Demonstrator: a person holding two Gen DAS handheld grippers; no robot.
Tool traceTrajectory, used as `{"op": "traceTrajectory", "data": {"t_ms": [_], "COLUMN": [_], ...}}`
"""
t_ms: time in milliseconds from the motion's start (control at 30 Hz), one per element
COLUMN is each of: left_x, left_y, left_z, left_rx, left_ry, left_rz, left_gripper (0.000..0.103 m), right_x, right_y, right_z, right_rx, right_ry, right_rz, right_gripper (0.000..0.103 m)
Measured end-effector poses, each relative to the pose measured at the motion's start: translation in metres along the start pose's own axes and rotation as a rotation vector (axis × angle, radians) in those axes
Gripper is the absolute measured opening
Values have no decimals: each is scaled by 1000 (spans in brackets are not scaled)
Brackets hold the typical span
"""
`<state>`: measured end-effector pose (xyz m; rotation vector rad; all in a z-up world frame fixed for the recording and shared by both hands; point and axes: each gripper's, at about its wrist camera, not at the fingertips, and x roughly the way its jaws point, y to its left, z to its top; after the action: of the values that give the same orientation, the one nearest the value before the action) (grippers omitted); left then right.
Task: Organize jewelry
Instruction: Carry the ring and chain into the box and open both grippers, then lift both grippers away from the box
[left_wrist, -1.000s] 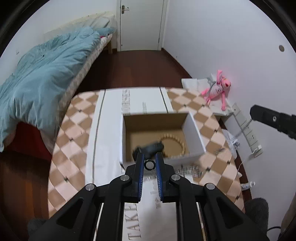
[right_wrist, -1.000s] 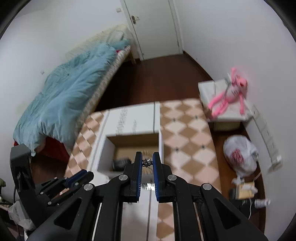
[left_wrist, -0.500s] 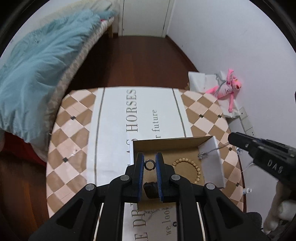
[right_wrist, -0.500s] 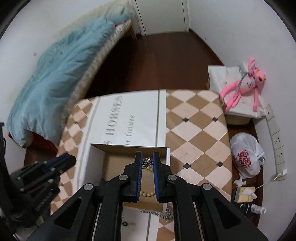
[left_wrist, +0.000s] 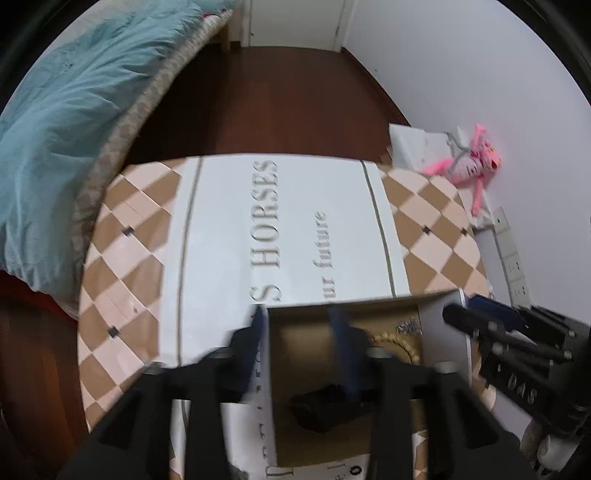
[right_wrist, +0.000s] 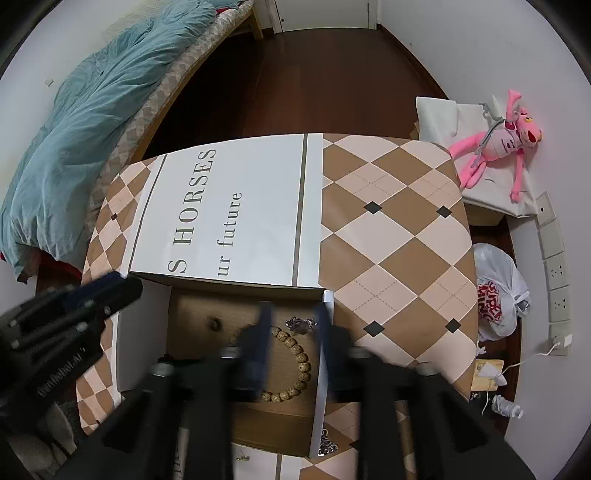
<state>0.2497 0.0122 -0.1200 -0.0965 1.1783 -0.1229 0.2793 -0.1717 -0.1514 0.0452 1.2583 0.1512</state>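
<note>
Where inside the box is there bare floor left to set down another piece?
In the right wrist view, the left half of the cardboard box floor is bare, between its left wall and the bead bracelet. The right side is crowded: the bracelet lies there with a small silver piece beyond it. A dark item takes the near part.

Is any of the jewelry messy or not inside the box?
Yes, one piece. A silvery chain lies on the table just outside the cardboard box's white near corner, not inside it. The bead bracelet and a small sparkly piece lie inside the box. Nothing looks broken or spilled.
</note>
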Motion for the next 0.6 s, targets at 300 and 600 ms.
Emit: {"op": "traceTrajectory", "data": {"t_ms": [300,600], "left_x": [-18,-20], "left_y": [20,23], "left_z": [-8,-49], "left_rx": [-28,-40], "left_ry": [-72,-85], "left_rz": [117,168], "left_gripper": [96,99], "right_x": [-19,-15], "right_y": [7,10], "right_z": [-14,-57], "right_rx": [-32,-41], "right_ry": [-53,-35], "right_rz": [-111,-177], "right_gripper": [85,97]}}
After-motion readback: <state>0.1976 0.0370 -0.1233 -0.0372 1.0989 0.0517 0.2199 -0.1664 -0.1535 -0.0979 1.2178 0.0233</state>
